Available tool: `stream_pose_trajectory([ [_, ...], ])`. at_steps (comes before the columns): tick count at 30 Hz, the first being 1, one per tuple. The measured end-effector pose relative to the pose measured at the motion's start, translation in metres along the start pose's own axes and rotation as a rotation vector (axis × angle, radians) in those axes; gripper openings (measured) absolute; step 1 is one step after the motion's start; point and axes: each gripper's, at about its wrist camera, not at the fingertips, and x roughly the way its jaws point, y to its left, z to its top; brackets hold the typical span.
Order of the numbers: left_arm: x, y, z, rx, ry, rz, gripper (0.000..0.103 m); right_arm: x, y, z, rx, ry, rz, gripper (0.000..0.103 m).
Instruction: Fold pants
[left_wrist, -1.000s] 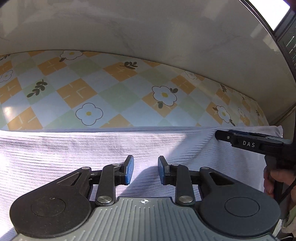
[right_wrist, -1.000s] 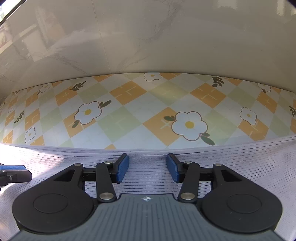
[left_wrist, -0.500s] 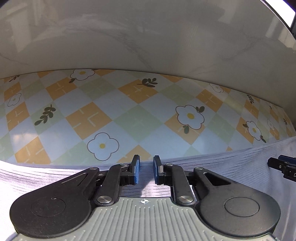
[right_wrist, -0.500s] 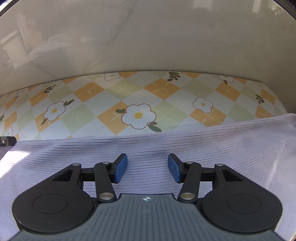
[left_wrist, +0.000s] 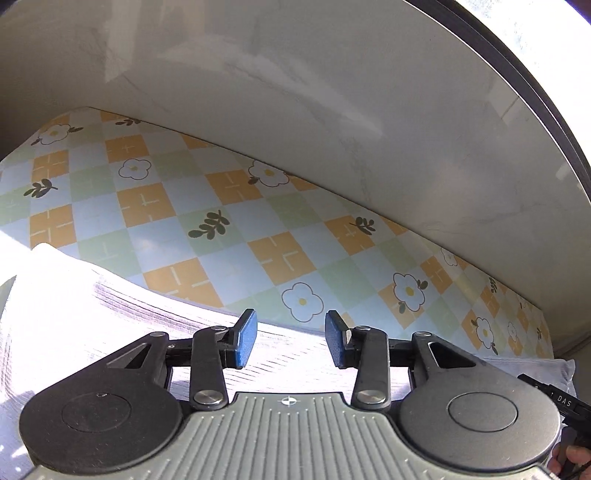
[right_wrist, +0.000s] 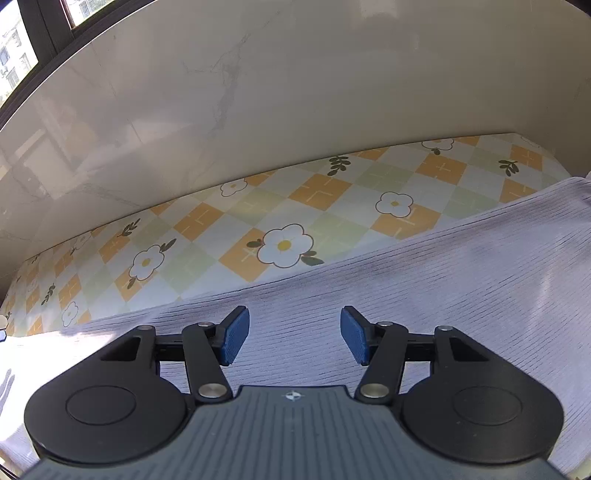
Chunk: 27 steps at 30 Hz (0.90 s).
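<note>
Pale lilac ribbed-knit pants (right_wrist: 424, 295) lie spread flat on the bench under a checked orange, green and blue flower-print cloth (left_wrist: 229, 229), their far edge running straight along it. Left gripper (left_wrist: 288, 341) and right gripper (right_wrist: 291, 341) hover just above the fabric, jaws of both opening with nothing pinched between the blue pads (left_wrist: 243, 339): a fold looks just laid down and released. Next move likely calls for picking a fresh edge or end, both grippers pinching cloth evenly before lifting over.
</note>
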Motion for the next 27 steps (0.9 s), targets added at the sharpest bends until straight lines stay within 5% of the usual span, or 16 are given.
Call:
stream_pose_trajectory([
  [6, -0.077, 0.082, -0.027, -0.189, -0.053, 0.061, 0.044, -0.036, -0.010, -0.028, 0.052, 0.006, 0.003, 0.059],
  [10, -0.116, 0.130, -0.057, -0.316, -0.069, 0.127, 0.047, -0.056, -0.012, -0.056, -0.036, 0.008, -0.069, 0.060],
  [18, -0.131, 0.156, -0.093, -0.454, -0.064, 0.130, 0.049, -0.075, -0.020, -0.120, -0.121, 0.117, -0.192, 0.060],
  [21, -0.131, 0.160, -0.104, -0.522, -0.068, 0.116, 0.060, -0.082, -0.019, -0.116, -0.082, 0.133, -0.208, 0.060],
  [27, -0.121, 0.181, -0.118, -0.723, -0.093, 0.063, 0.060, -0.095, -0.003, -0.088, -0.002, 0.051, -0.106, 0.061],
])
